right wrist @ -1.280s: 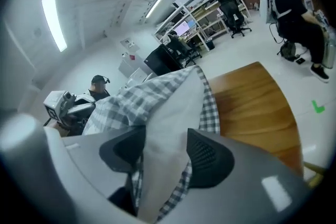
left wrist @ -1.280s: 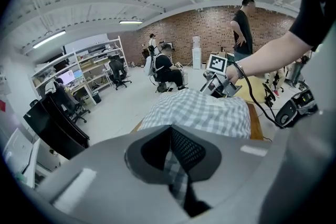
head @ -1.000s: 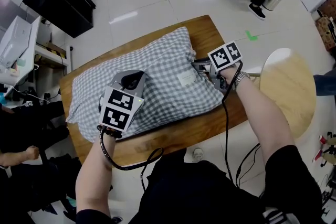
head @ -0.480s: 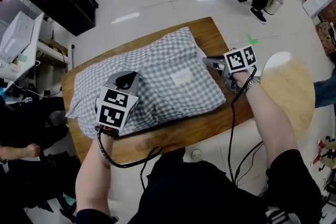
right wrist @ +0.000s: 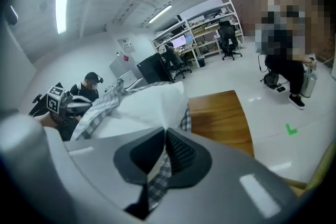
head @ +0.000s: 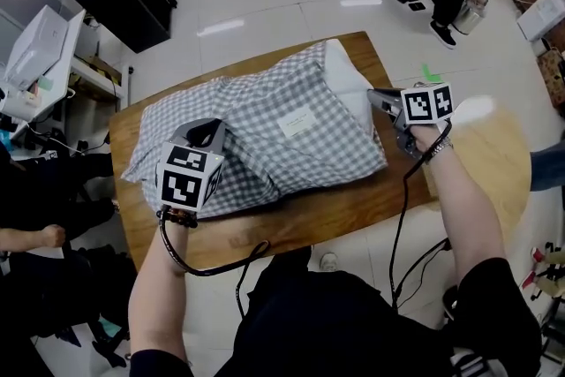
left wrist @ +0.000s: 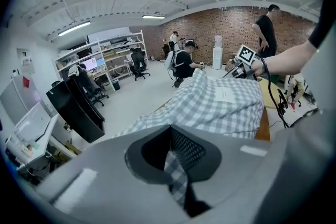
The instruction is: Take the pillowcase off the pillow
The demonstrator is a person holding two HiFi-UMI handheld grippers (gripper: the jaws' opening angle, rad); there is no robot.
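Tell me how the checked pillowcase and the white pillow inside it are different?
The grey-and-white checked cloth pillowcase has a square pattern; the plain white soft pillow has none. The pillowcase shows nearly all over, spread across the brown wooden table; the pillow only peeks out at one end. The pillowcase has a small white label; the pillow shows none. Both are soft cloth things lying on that table.

Matt checked cloth pillowcase (head: pixel 256 137) on smooth wooden table (head: pixel 305 221)
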